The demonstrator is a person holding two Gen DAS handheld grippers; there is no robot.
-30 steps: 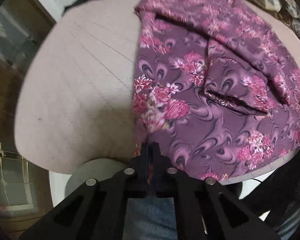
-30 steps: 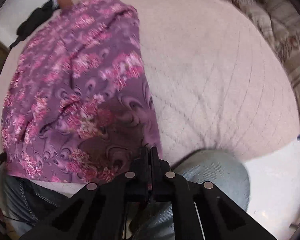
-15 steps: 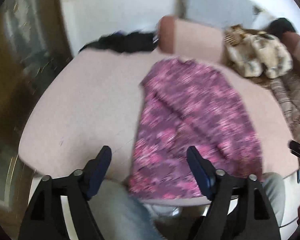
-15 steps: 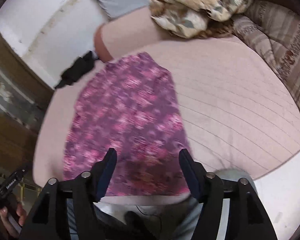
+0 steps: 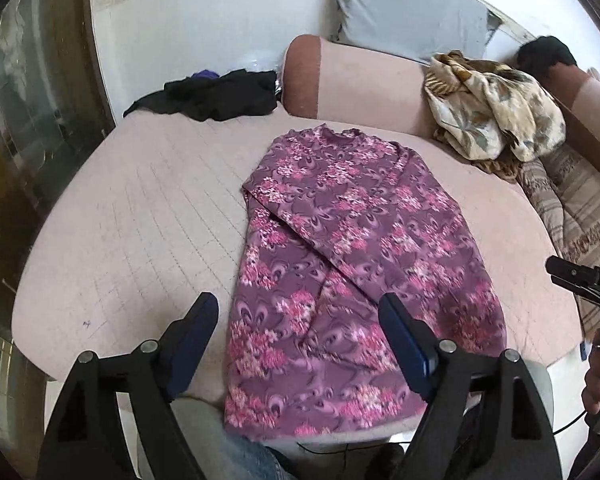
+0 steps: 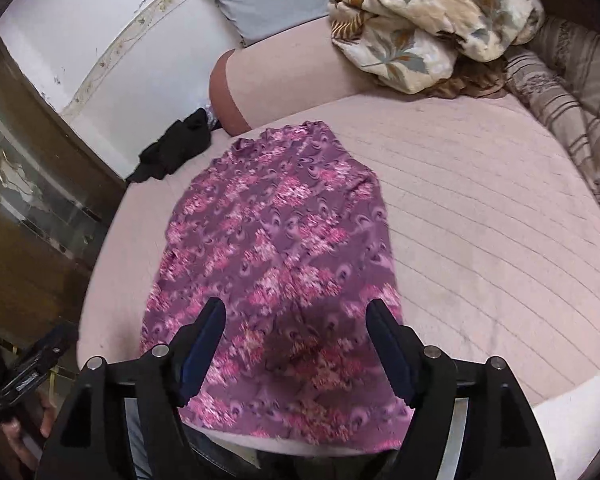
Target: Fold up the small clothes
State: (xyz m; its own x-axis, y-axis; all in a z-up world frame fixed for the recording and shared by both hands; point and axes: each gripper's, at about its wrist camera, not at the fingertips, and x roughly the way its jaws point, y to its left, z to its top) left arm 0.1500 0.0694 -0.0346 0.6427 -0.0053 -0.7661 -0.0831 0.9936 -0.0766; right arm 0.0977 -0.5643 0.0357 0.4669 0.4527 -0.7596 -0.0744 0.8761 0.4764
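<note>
Top [image 5: 356, 248]: purple flowered, flat on the pink bed [image 5: 140, 216].
Left gripper [image 5: 300, 320]: spread wide, holding nothing.
Right gripper [image 6: 296, 328]: its jaws have just been opening, wide above the hem, nothing between them.

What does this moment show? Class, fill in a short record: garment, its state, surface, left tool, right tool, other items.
garment: purple floral top
state: lying flat, sides folded in, hem at the near edge
surface: pink quilted mattress
left tool: open, holding nothing, above the hem
right tool: open, holding nothing, above the hem
other items: black cloth, floral blanket, grey pillow
</note>
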